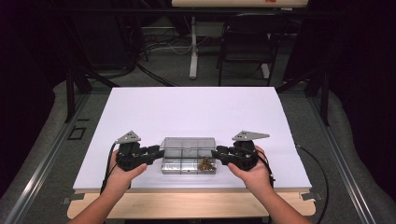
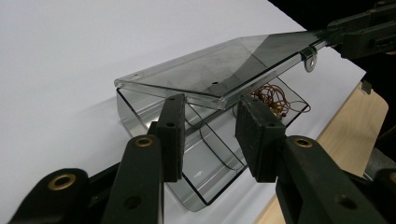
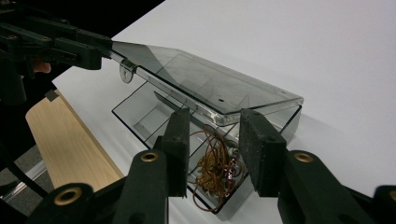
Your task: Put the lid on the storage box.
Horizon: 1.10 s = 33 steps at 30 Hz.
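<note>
A clear plastic compartment box (image 1: 189,167) lies near the front of the white table top (image 1: 187,107). Its hinged lid (image 1: 187,143) is raised at the front, part way up. A brown wire tangle (image 1: 205,163) fills the right front compartment. My left gripper (image 1: 161,153) is at the box's left end and is open. In the left gripper view the lid (image 2: 219,70) has its corner over the gap of that gripper (image 2: 211,107). My right gripper (image 1: 215,153), also open, meets the right end. Its own view has the gripper (image 3: 214,116) at the lid (image 3: 205,84), above the tangle (image 3: 217,165).
A bare wooden strip (image 1: 187,203) runs along the table's front edge. Beyond the far edge stand a black chair (image 1: 247,42) and a white table leg (image 1: 193,46) on grey floor. Wide white surface lies behind the box.
</note>
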Motion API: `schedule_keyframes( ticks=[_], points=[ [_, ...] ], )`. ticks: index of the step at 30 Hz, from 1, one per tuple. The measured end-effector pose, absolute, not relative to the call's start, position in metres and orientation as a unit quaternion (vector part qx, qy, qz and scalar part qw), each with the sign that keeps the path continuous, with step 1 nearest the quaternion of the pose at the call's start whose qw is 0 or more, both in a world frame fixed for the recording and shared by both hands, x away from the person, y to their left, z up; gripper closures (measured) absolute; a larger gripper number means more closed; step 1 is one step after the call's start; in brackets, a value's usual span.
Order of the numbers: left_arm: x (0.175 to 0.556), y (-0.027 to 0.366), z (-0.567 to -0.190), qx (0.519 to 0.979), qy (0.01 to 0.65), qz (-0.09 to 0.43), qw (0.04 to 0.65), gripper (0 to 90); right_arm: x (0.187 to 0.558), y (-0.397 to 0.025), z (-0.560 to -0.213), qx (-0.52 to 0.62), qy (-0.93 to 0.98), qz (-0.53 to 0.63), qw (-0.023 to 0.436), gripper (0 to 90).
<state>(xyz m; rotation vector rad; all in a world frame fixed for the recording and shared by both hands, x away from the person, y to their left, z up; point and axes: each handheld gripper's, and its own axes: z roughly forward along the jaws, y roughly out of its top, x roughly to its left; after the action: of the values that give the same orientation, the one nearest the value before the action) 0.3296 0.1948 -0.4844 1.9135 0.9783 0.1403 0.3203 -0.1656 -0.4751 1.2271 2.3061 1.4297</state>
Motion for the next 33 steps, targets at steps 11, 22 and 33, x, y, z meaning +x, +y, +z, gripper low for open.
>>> schedule_keyframes(
  ticks=[11, 22, 33],
  points=[
    [0.3261, 0.1959, -0.4875, 0.779, 0.402, 0.052, 0.477, 65.2, 0.3159, -0.1672, -0.4771, 0.408, 0.775, 0.475, 0.082, 70.0],
    [0.3231, 0.1962, -0.4911, 0.784, 0.401, 0.051, 0.472, 65.6, 0.3123, -0.1706, -0.4801, 0.412, 0.779, 0.467, 0.077, 80.1],
    [0.3213, 0.1962, -0.4939, 0.783, 0.401, 0.052, 0.474, 66.0, 0.3118, -0.168, -0.4841, 0.41, 0.786, 0.456, 0.08, 86.1]
  ],
)
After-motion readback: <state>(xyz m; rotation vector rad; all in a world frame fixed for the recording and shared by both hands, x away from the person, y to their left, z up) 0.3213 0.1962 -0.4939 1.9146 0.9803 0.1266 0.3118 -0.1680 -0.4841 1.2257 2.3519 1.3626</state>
